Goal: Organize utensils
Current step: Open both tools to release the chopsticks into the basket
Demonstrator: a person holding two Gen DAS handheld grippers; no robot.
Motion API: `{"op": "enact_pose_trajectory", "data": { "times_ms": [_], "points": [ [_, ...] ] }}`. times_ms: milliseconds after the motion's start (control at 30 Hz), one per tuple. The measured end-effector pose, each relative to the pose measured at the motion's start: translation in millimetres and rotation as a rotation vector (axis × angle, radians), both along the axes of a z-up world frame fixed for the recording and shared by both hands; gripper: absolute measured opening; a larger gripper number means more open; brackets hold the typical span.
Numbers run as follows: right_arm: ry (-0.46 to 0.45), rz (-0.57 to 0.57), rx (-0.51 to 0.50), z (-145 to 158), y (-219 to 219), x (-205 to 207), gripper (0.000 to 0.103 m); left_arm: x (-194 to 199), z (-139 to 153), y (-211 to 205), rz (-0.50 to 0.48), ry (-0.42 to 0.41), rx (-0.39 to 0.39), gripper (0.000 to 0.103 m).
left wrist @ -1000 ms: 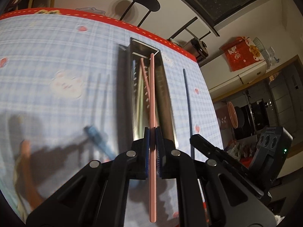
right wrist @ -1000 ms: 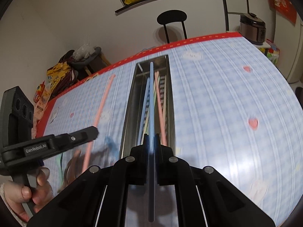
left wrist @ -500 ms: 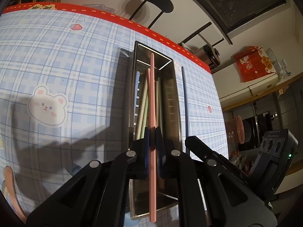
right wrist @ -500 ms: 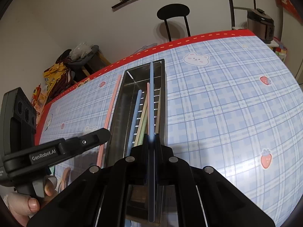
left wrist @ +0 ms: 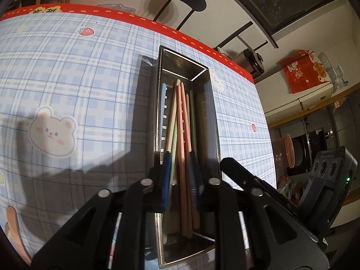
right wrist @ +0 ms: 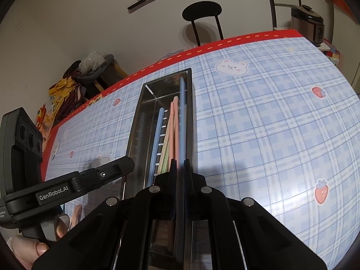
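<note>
A: Where's the tray?

B: The metal tray [left wrist: 211, 103] lies lengthwise on the checked tablecloth [left wrist: 78, 85], running from the near edge toward the red border at the far side. Both grippers hang over its near end, side by side.

A: And the left gripper [left wrist: 178, 175]?

B: Its jaws have just been opening. The blue pads now stand apart, and the pink chopstick [left wrist: 182, 157] lies between them in the tray without being pressed, among the other chopsticks [left wrist: 172, 121]: cream, green, another pink, and a blue one along the left wall.

A: The right gripper [right wrist: 179, 171]?

B: Clamped on a blue chopstick [right wrist: 181, 121]. The stick points to the far end, its tip over the tray's far right corner, above the pink ones.

A: Anything else?

B: A hand [right wrist: 33, 245] holds the left gripper, at the near left of the right camera's view. A black chair [right wrist: 202, 15] stands beyond the table.
</note>
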State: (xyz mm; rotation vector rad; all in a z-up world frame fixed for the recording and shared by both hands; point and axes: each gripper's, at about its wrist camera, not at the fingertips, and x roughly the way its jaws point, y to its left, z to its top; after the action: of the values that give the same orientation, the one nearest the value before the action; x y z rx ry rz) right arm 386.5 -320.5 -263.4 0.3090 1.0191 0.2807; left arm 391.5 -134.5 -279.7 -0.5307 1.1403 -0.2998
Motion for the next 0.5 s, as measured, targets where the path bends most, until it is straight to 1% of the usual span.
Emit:
{"op": "enact_pose_trajectory", "data": {
  "times_ms": [100,133,167,200,233,267,300,333,367,400,467,500],
  "points": [
    [-0.015,-0.006,-0.02,7,-1,-2,0.01,-2,6,5,0.001,-0.01,0.006,0.029],
    [-0.02,-0.011,-0.025,9,-1,-4,0.017,-3,9,7,0.003,-0.017,0.008,0.031],
    [-0.024,-0.017,-0.031,12,-1,-6,0.029,-5,11,9,0.005,-0.021,0.01,0.034],
    [-0.029,-0.027,-0.038,14,-1,-9,0.035,-7,13,12,0.009,-0.027,0.013,0.041],
    [-0.033,-0.033,-0.04,17,-2,-11,0.045,-10,16,15,0.013,-0.035,0.016,0.046],
    [-0.035,-0.037,-0.042,18,-1,-14,0.052,-14,19,19,0.017,-0.044,0.022,0.048],
    [-0.035,-0.041,-0.048,20,0,-18,0.055,-17,22,23,0.02,-0.05,0.028,0.052],
    [-0.035,-0.045,-0.054,22,0,-21,0.064,-21,25,28,0.025,-0.057,0.04,0.058],
    [-0.034,-0.05,-0.059,23,1,-24,0.074,-24,27,31,0.029,-0.06,0.046,0.06],
    [-0.034,-0.055,-0.063,25,3,-29,0.078,-28,29,37,0.034,-0.063,0.051,0.064],
    [-0.033,-0.06,-0.074,27,5,-37,0.089,-37,33,48,0.052,-0.066,0.068,0.077],
    [-0.031,-0.063,-0.084,29,7,-42,0.091,-42,35,56,0.07,-0.069,0.078,0.086]
  ]
}}
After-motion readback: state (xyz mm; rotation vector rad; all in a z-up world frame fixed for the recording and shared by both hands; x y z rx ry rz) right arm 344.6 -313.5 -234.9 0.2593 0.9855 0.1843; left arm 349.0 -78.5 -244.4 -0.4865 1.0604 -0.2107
